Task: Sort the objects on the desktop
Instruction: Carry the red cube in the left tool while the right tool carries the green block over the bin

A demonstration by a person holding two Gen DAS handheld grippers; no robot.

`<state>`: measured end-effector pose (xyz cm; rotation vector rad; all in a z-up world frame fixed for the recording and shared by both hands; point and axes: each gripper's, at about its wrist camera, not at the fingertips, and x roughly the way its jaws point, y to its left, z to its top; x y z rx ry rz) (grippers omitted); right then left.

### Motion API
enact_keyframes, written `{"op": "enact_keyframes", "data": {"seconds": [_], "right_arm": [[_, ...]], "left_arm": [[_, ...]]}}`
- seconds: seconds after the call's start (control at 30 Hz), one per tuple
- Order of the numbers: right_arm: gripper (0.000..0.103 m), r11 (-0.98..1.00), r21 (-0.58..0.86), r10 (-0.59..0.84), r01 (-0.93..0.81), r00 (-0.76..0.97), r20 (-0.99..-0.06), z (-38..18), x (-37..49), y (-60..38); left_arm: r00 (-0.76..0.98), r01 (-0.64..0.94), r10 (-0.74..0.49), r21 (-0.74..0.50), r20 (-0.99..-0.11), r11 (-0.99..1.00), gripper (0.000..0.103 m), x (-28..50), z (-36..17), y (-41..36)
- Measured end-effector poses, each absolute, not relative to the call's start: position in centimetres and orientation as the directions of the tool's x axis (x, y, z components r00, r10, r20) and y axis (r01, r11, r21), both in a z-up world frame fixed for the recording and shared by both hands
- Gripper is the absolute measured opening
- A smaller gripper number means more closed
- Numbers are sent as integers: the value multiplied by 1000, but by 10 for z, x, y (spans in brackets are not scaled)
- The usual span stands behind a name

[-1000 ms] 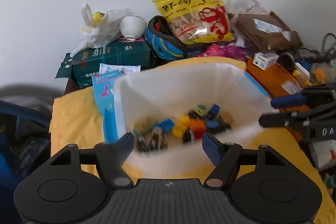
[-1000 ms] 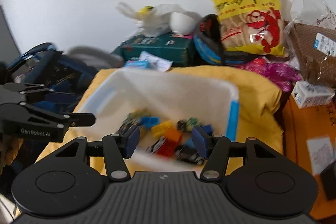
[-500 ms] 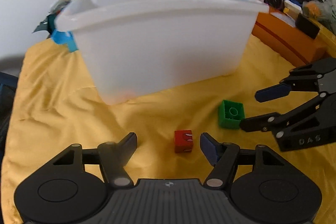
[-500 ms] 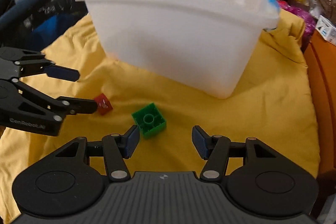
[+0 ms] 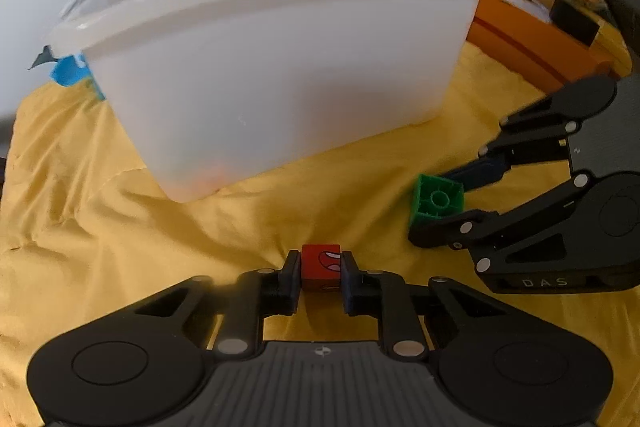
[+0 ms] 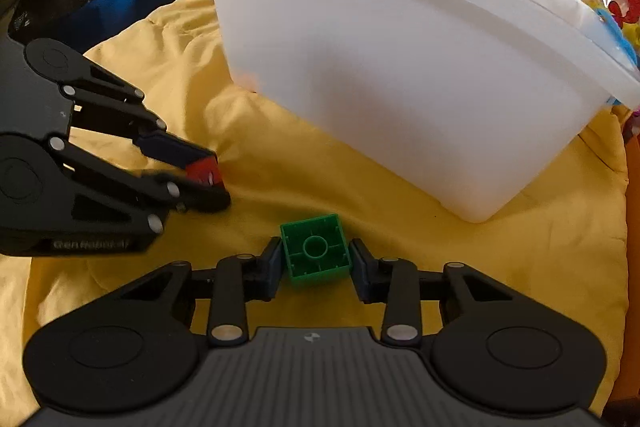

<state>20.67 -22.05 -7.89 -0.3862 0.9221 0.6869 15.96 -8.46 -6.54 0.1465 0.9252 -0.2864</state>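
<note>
Left wrist view: the left claw [image 5: 321, 273] has closed on the red block [image 5: 321, 267], a small cube with a white mark on its top face; both pads press its sides and the jaws stand nearly together. The block sits low over the yellow cloth [image 5: 100, 211] that covers the surface, in front of the white bin [image 5: 272, 67], which stands near the far side of the cloth. To the right, the right claw [image 5: 444, 203] reaches in from the side with the green brick [image 5: 438, 201] between its fingers; the brick rests on the cloth, off the bin's right front corner. Behind the bin lie snack bags and an orange box [image 5: 532, 47] at the surface's far right corner.

Right wrist view: the right claw [image 6: 316, 261] has just been closing, and the green brick [image 6: 316, 253] lies between its pads, hollow underside up. The left pad touches the brick's side; whether the right pad bears on it I cannot tell. The white bin [image 6: 400, 67] stands just beyond. At left the left claw [image 6: 204, 179] clamps the red block [image 6: 204, 173] just above the yellow cloth [image 6: 360, 187]
</note>
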Motion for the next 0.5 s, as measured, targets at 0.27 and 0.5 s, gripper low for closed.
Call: {"op": "enact_keyframes", "data": {"seconds": [0.27, 0.5], "right_arm": [[36, 801, 142, 454, -582, 434, -778, -61, 185, -257], [36, 839, 253, 487, -481, 460, -742, -49, 175, -281]], "left_arm": [[622, 280, -207, -32, -755, 960, 22, 137, -36, -65], [635, 213, -192, -70, -748, 975, 22, 129, -15, -47]]}}
